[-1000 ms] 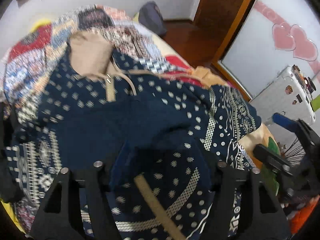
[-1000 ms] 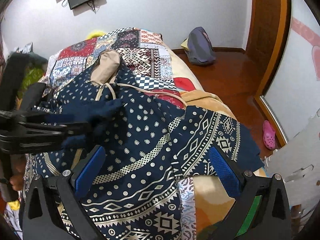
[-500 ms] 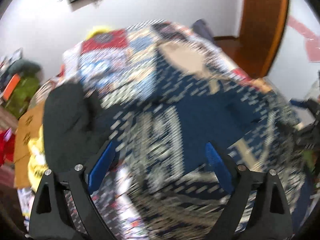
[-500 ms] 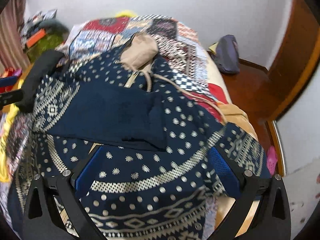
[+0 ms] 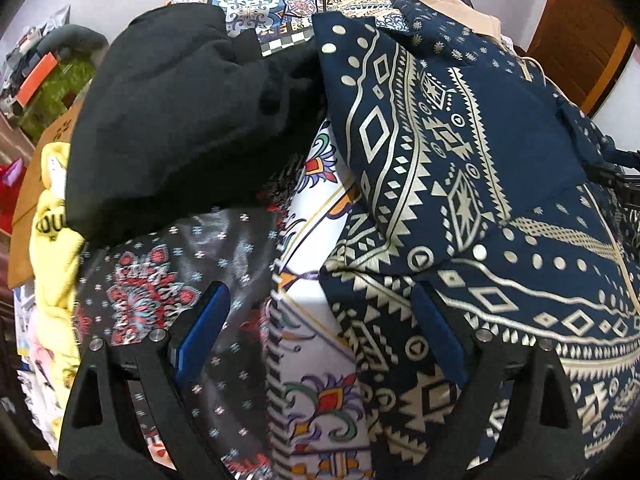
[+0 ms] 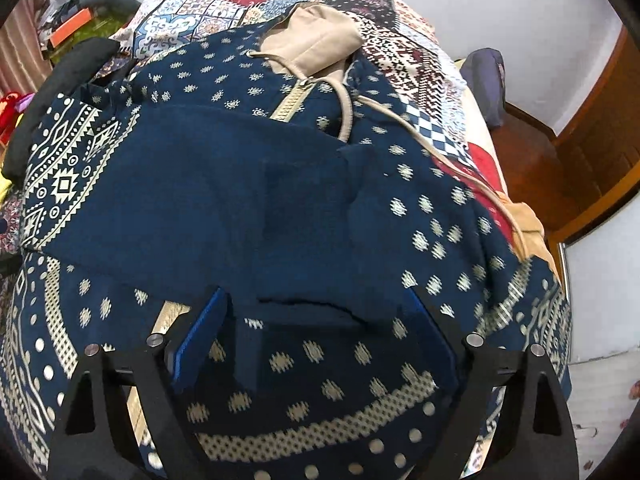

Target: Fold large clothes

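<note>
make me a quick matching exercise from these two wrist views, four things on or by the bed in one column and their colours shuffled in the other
Things:
1. hood of the patterned hoodie
2. garment heaped beside the hoodie
3. bag on the floor by the wall
4. pads on the right tongs

Colours:
A. black
B. bright blue
C. beige
D. greyish purple

Pairs: 1-C, 2-A, 3-D, 4-B
</note>
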A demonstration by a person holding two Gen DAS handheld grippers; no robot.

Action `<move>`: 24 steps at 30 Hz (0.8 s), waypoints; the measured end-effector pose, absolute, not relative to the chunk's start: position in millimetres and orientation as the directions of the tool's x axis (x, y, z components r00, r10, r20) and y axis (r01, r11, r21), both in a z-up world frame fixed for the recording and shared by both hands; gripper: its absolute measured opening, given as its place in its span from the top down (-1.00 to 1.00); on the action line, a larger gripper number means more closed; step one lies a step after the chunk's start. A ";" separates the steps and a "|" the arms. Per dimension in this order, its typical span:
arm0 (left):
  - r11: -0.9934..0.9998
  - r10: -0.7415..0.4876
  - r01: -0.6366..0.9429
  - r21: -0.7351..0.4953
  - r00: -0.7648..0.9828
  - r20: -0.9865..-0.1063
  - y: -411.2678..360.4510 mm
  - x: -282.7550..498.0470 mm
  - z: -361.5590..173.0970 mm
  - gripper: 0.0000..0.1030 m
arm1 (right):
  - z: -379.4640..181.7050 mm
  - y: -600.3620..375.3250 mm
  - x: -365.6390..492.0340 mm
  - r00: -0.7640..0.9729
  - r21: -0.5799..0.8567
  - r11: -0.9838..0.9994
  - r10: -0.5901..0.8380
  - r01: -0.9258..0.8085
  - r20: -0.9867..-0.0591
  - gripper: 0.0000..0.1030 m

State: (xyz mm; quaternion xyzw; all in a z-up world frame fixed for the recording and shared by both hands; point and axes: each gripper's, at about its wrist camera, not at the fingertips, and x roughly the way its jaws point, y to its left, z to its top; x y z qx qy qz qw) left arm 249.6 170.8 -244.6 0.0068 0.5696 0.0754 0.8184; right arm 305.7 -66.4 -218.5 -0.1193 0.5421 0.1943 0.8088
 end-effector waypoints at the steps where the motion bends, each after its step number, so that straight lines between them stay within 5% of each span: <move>1: 0.988 0.135 -0.123 0.098 0.351 -0.926 171.0 251.6 -244.7 -0.83 | -220.0 -64.8 307.4 0.342 0.015 0.897 0.184 -0.441 -0.921 -0.62; 7: 0.978 0.144 -0.198 0.070 0.390 -0.910 179.6 265.6 -255.3 -0.97 | -228.7 -63.1 317.8 0.368 0.025 0.911 0.192 -0.411 -0.910 -0.16; 9: 0.973 0.149 -0.221 0.064 0.396 -0.906 183.1 269.0 -257.1 -0.99 | -227.1 -62.0 317.5 0.369 0.037 0.909 0.205 -0.414 -0.907 0.13; 10: 0.971 0.152 -0.231 0.062 0.396 -0.906 185.6 271.6 -257.2 -0.99 | -225.7 -62.1 317.5 0.374 0.027 0.910 0.197 -0.414 -0.906 0.51; 11: 0.969 0.161 -0.240 0.068 0.396 -0.904 187.3 273.1 -257.2 -0.99 | -224.2 -62.5 317.9 0.379 0.008 0.912 0.179 -0.411 -0.908 0.65; 16: 0.934 0.310 -0.293 0.202 0.391 -0.867 198.7 277.5 -255.1 -0.99 | -195.9 -85.6 323.9 0.413 0.068 0.932 0.223 -0.357 -0.883 0.68; 24: 0.918 0.315 -0.359 0.169 0.400 -0.860 211.9 268.4 -242.6 -0.99 | -140.6 -143.7 325.6 0.484 0.223 0.952 0.299 -0.210 -0.822 0.70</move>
